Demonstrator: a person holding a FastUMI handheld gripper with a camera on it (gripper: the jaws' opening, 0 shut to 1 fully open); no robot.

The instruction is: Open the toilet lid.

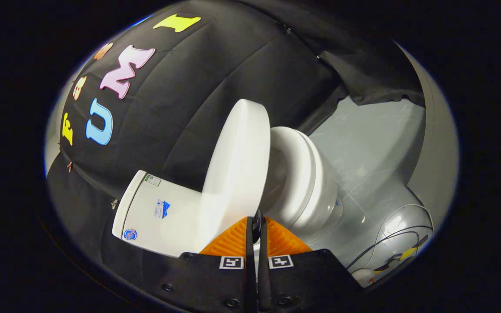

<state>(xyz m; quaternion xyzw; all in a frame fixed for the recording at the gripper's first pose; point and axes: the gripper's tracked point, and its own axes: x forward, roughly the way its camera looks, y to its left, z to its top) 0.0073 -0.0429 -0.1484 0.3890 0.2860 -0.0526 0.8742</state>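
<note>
At frame centre the lid [237, 169] stands raised off the seat [296, 174]. The gripper [257, 226] below is closed, fingers together under the lid's edge; if they slip, it could drop.

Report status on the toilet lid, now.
Hand-held gripper fingers closed together, at the lid's near edge. Toilet lid raised well off the seat, near upright. Nothing in the way.

Gripper [257, 226] fingers closed together, tips nearly touching, view rolled sideways.
</note>
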